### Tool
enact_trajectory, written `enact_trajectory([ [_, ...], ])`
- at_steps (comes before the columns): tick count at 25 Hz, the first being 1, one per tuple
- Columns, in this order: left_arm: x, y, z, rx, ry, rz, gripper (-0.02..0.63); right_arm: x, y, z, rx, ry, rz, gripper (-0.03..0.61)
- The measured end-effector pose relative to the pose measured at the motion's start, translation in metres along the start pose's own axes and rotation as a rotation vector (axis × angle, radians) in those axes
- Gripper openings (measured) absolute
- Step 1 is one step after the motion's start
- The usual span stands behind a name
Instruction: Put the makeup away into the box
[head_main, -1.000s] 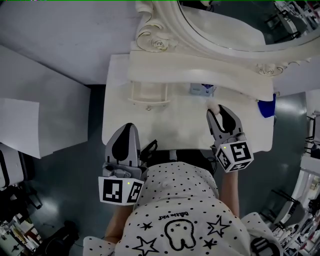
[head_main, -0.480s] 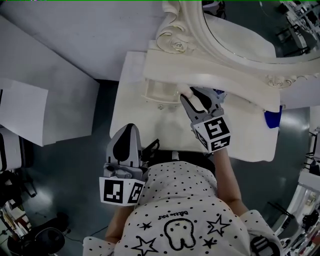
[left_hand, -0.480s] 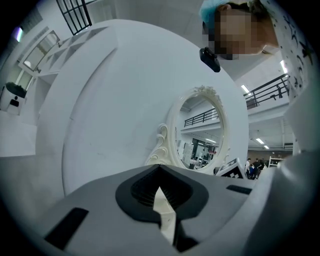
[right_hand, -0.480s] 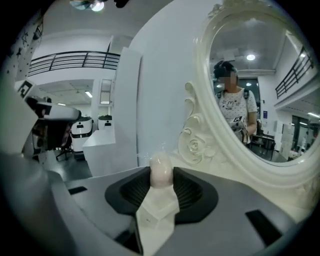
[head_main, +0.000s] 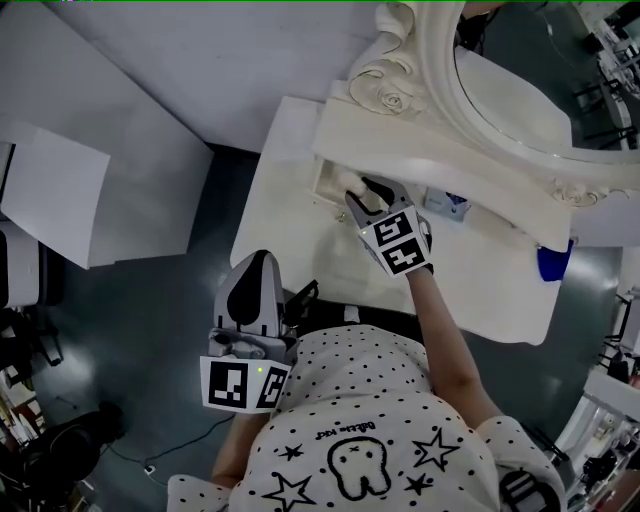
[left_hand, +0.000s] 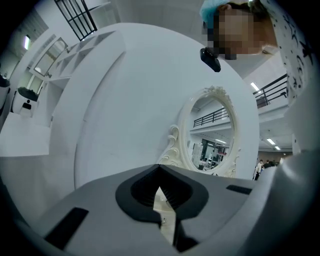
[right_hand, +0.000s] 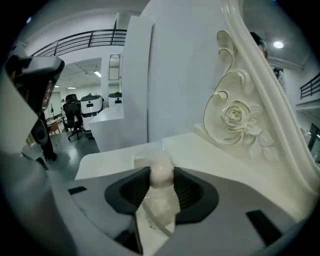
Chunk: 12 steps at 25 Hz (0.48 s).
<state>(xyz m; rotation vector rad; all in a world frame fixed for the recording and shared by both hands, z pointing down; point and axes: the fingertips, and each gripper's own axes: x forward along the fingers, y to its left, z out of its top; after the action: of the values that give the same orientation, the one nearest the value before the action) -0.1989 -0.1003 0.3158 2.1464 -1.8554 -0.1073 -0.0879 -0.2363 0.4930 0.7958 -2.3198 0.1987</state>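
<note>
I am holding a pale pink, egg-shaped makeup sponge (right_hand: 161, 171) in my right hand-held gripper (head_main: 362, 192), its two dark pads pressing on the sponge from either side. The gripper is pointing down and forward at the back left part of the white tabletop (head_main: 480, 270). The small clear plastic box (right_hand: 145, 151) is sitting just ahead of the sponge, tucked against the base ledge of the cream carved mirror frame (head_main: 390, 90). I cannot tell whether the sponge is touching the box's rim. That ledge is overhanging the box from behind and the rose scrollwork is rising right beside it, so headroom there is looking tight, while the near side of the box is facing bare tabletop. A small blue-and-white packet (head_main: 447, 204) is lying under the same ledge just to the right of my gripper, and a blue object (head_main: 553, 262) is sitting at the far right edge, well apart. Between them the surface is lying bare out to its front edge. My left hand-held gripper (head_main: 255, 262) is hanging close to my body, off the tabletop's near left corner and above the dark floor, its jaws together with nothing between them. White panels (head_main: 120, 190) are standing further left.
</note>
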Motion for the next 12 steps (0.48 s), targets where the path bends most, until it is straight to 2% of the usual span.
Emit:
enact_trajectory([
  [5, -0.002, 0.006, -0.001, -0.007, 0.001, 0.022, -0.002, 0.015, 0.002, -0.016, -0.042, 0.074, 0.015, 0.160],
  [12, -0.004, 0.006, -0.003, -0.011, 0.010, 0.027, -0.002, 0.017, 0.001, -0.012, 0.004, 0.048, 0.036, 0.178],
])
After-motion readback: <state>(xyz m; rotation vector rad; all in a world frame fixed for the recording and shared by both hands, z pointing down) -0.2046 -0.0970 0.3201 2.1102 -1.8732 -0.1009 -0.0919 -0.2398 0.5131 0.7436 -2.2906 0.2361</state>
